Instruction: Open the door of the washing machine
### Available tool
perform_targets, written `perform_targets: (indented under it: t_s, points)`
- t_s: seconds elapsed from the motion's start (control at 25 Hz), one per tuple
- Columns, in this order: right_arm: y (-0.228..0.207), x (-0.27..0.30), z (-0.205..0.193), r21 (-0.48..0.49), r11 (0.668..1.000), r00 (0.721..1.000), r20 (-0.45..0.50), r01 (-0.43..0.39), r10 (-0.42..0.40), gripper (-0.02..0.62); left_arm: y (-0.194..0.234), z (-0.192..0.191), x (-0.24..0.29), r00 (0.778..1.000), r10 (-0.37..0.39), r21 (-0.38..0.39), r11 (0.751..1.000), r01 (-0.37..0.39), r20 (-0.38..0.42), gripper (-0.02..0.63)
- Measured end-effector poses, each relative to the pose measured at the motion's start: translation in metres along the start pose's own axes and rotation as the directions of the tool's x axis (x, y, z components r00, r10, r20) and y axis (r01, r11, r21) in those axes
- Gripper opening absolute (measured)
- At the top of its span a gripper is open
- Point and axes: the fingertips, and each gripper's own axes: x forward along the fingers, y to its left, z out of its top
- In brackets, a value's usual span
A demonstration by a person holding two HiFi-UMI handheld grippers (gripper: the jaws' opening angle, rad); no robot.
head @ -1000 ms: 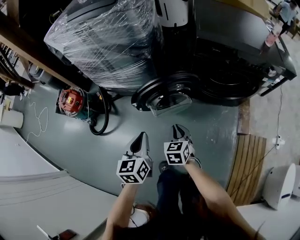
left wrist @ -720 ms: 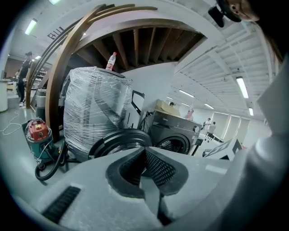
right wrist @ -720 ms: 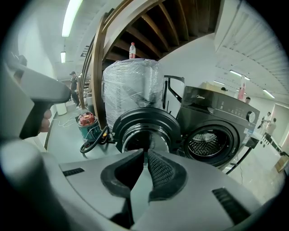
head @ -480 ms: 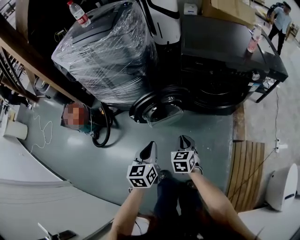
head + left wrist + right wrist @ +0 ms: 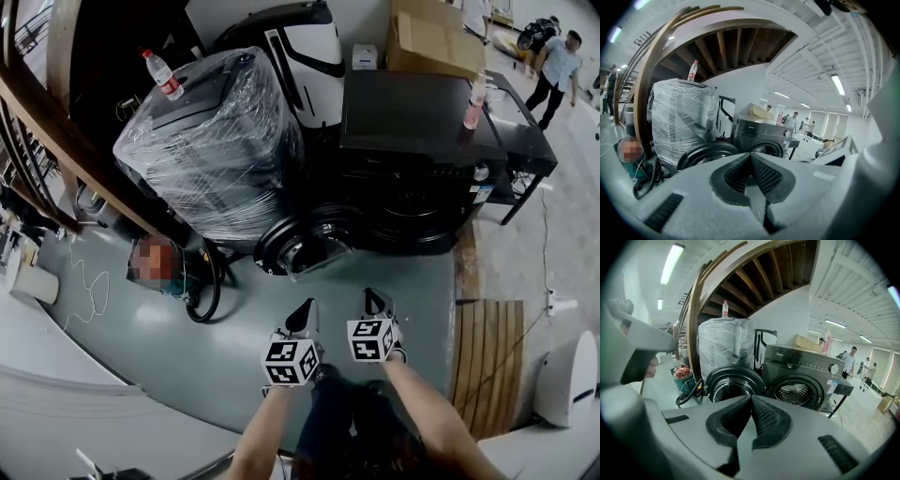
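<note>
Well ahead of left gripper (image 5: 303, 318) and right gripper (image 5: 376, 302), fingers together, empty, right's just closed, stands the door (image 5: 305, 246).

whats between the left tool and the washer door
Nothing but bare floor between the left tool and the open door, as the head view shows.

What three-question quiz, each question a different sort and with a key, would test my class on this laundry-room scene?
1. True or false: the door of the washing machine is shut.
2. Pick one: what stands on top of the plastic-wrapped appliance? A. a bottle B. a bucket C. a lamp
3. Fill the gap: through the machine's round opening you can see its metal ____.
Key: 1 false, it stands swung open; 2 A; 3 drum.
</note>
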Motion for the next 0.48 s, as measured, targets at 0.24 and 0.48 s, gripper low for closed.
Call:
perform_targets:
  t_s: [0.24,0.48]
  points:
    - [-0.027,-0.03,0.021,-0.001,1.0,0.998,0.055,0.017,-0.017,0.002,-0.032,0.02,-0.002,1.0,-0.008,0.031,0.999,0.008,0.013,0.014]
    - [-0.058,-0.057,0.023,0.023,0.999,0.997,0.072,0.023,-0.024,0.002,-0.068,0.032,-0.001,1.0,-0.013,0.052,0.999,0.012,0.021,0.014]
